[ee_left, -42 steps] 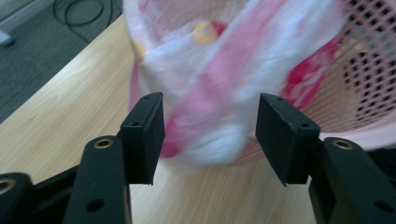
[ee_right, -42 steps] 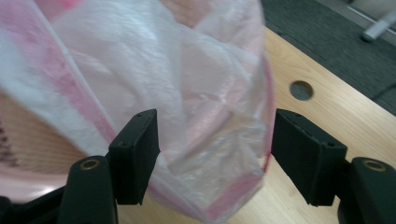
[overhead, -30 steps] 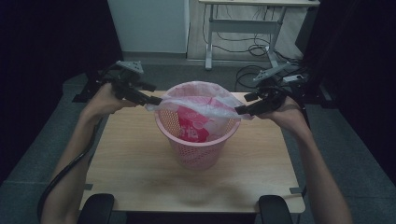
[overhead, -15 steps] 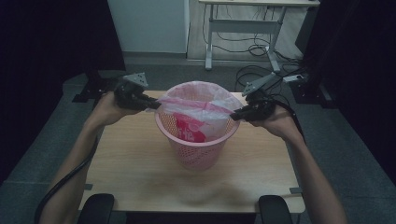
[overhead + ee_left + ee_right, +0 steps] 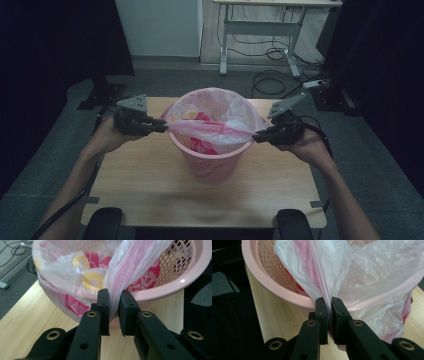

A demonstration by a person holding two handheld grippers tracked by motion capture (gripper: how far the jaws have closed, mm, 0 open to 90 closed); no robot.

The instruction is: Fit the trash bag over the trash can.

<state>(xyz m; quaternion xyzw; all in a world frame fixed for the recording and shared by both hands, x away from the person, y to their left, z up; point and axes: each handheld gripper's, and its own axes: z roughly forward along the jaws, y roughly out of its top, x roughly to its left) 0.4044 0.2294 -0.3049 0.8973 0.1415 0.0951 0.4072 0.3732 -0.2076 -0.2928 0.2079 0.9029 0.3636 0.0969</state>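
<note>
Wooden table [image 5: 150, 185]; unreadable print on bag [image 5: 210, 127]

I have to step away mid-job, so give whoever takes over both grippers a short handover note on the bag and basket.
Left gripper: shut on the plastic bag edge, at the basket's left.
Right gripper: shut on the bag edge opposite.
Pink basket: upright mid-table; the bag sits inside, its far edge over the rim.
Done: both sides gripped, near edge stretched across the mouth.
Left: probably pull that edge over the near rim.
</note>
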